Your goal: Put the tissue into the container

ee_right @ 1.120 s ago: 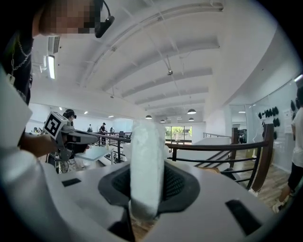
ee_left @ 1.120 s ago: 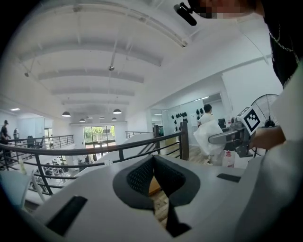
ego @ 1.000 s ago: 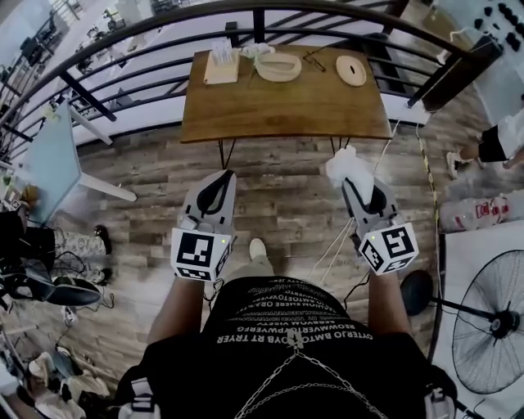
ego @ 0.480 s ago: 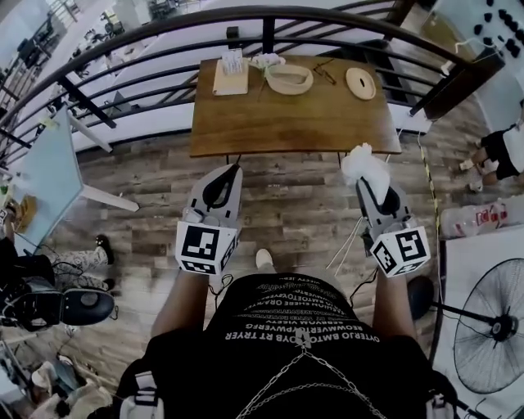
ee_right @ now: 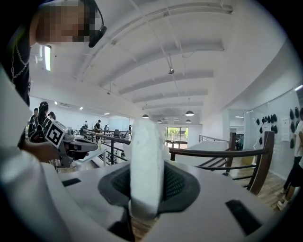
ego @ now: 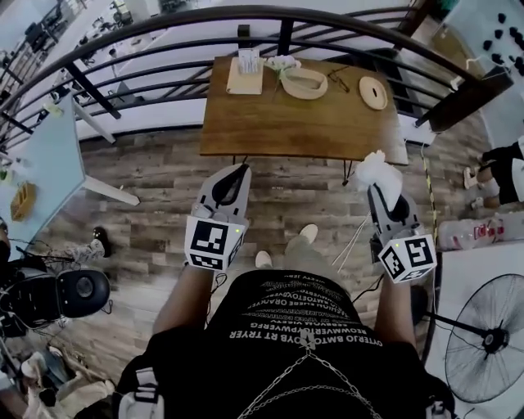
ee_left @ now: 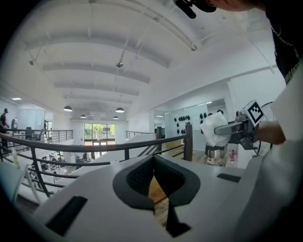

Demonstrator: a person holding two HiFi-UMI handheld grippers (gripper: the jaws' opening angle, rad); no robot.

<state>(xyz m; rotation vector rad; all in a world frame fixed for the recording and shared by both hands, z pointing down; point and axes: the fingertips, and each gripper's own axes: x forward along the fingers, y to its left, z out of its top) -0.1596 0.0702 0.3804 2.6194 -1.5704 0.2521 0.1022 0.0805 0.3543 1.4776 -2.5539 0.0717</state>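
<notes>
From the head view, the person stands on a wooden floor before a brown table, which is in the upper middle of the frame, close to a dark railing; the right gripper is at the right of the centre, and its jaws are clenched on a white tissue, which stands up crumpled from the tips; in the picture this tissue lies at the near right corner of the table, and it is well apart from the container, a pale oval dish at the far side of the table top; in the right gripper view the tissue fills the gap between the two black pads as an upright white strip; the left gripper is at the left of the centre, over the floor just before the near edge of the table; its jaws are closed together at the tips and nothing is between them, as the left gripper view shows; on the table, right of the container, lies a flat round wooden piece, and left of it stands a pale holder with white sheets; a fan is in the lower right corner.
</notes>
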